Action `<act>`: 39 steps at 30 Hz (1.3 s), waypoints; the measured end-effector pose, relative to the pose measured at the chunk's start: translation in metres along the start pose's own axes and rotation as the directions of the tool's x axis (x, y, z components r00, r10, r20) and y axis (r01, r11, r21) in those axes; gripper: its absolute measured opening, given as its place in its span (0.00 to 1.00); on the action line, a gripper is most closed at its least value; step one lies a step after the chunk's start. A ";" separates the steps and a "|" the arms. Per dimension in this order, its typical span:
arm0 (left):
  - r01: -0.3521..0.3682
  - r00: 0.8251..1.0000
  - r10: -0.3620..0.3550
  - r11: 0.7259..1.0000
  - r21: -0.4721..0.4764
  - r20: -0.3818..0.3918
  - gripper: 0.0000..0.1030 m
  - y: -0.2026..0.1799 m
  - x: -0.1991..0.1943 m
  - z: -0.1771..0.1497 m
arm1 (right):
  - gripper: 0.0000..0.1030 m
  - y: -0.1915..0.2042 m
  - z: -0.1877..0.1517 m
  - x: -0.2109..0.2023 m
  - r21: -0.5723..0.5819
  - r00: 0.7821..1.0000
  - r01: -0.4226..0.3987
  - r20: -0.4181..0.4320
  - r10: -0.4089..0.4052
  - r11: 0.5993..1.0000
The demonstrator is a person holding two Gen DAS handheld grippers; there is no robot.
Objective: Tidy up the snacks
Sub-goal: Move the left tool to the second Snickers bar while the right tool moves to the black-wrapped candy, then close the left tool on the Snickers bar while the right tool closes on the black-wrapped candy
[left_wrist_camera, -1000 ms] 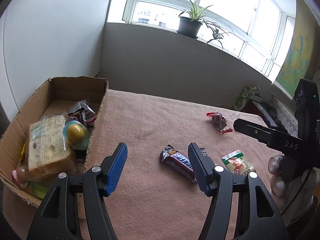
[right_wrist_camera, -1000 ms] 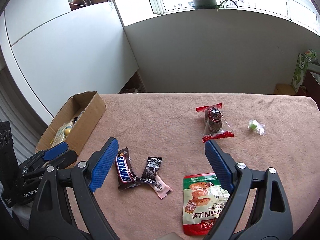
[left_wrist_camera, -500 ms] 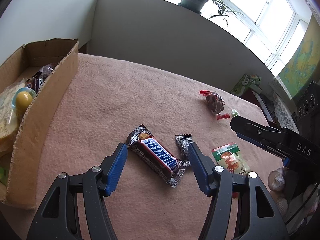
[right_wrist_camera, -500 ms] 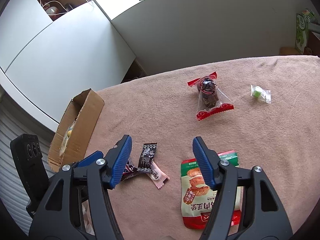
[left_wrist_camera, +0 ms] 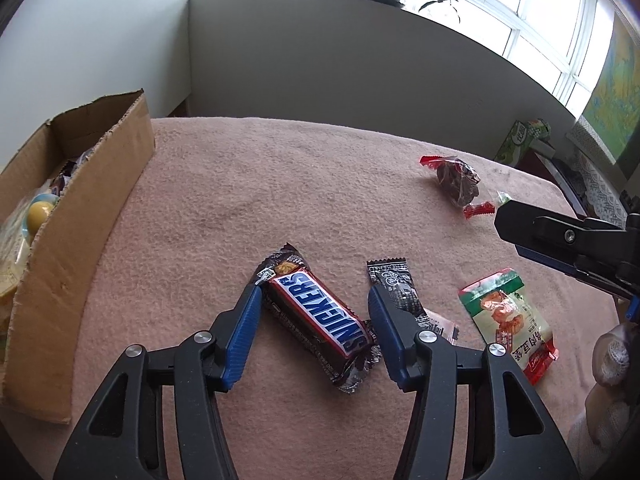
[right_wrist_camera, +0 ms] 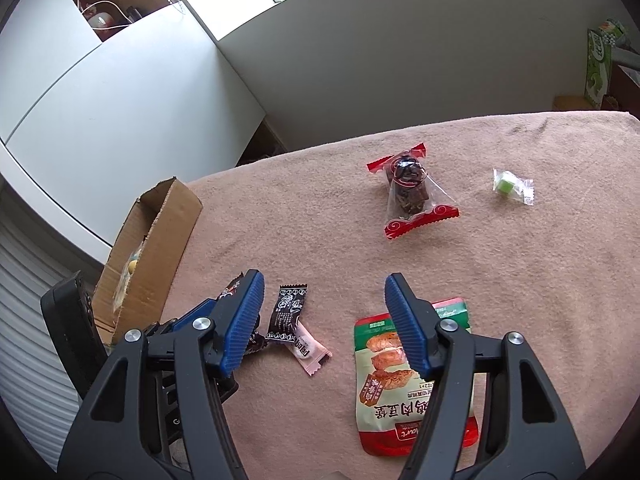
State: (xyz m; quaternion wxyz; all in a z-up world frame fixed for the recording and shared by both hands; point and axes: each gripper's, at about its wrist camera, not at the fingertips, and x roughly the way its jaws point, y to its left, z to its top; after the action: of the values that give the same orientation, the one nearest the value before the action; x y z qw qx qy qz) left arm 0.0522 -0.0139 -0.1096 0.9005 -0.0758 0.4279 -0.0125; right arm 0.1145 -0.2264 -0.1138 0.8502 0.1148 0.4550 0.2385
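Bench (left_wrist_camera: 320,184), pink fleecy cover — stock as seen:

1. Snickers bar (left_wrist_camera: 318,314) — lies diagonal on cover, between the pads of the left gripper (left_wrist_camera: 314,312). Jaws closing; pads either side of the bar, gap visible both sides, no grip yet.
2. Black sachet (left_wrist_camera: 396,284) — just right of the bar, partly behind the left gripper's right finger. In right wrist view (right_wrist_camera: 287,312) its lower end overlaps a pink wrapped sweet (right_wrist_camera: 308,348).
3. Green/red pouch w/ meat pic (right_wrist_camera: 404,376) — flat on cover near the front edge. Right gripper (right_wrist_camera: 322,320) over it, abt half open, nothing held; its right finger covers the pouch's upper part, left finger sits nr the sachet.
4. Clear bag, dark contents, red crimped ends (right_wrist_camera: 412,194) — further back, well apart from items 1–3.
5. Small green sweet in clear wrap (right_wrist_camera: 506,186) — right of item 4, apart.
6. Cardboard box (left_wrist_camera: 80,216) — open top, at left edge of bench; holds a yellow egg-shaped item (left_wrist_camera: 40,214) and other packets, contents mostly hidden.
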 end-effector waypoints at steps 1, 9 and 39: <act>-0.001 1.000 0.001 1.000 0.003 0.000 0.49 0.001 -0.001 -0.001 | 0.65 0.002 0.000 0.001 -0.009 1.000 0.004 -0.002 -0.004 1.000; 0.011 1.000 -0.011 1.000 0.014 -0.010 0.35 0.014 -0.004 -0.003 | 0.62 0.019 -0.004 0.031 -0.067 0.995 0.032 -0.092 -0.038 0.997; 0.032 0.999 -0.032 0.999 -0.031 -0.030 0.27 0.038 0.004 0.006 | 0.26 0.048 -0.027 0.066 -0.249 0.975 0.163 -0.111 -0.195 0.955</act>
State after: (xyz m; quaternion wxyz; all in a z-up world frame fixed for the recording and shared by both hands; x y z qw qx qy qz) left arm 0.0576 0.0239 -0.1147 0.8923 -0.0962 0.4406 -0.0216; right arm 0.1091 -0.1517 -0.1565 0.8435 -0.0461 0.4876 0.2206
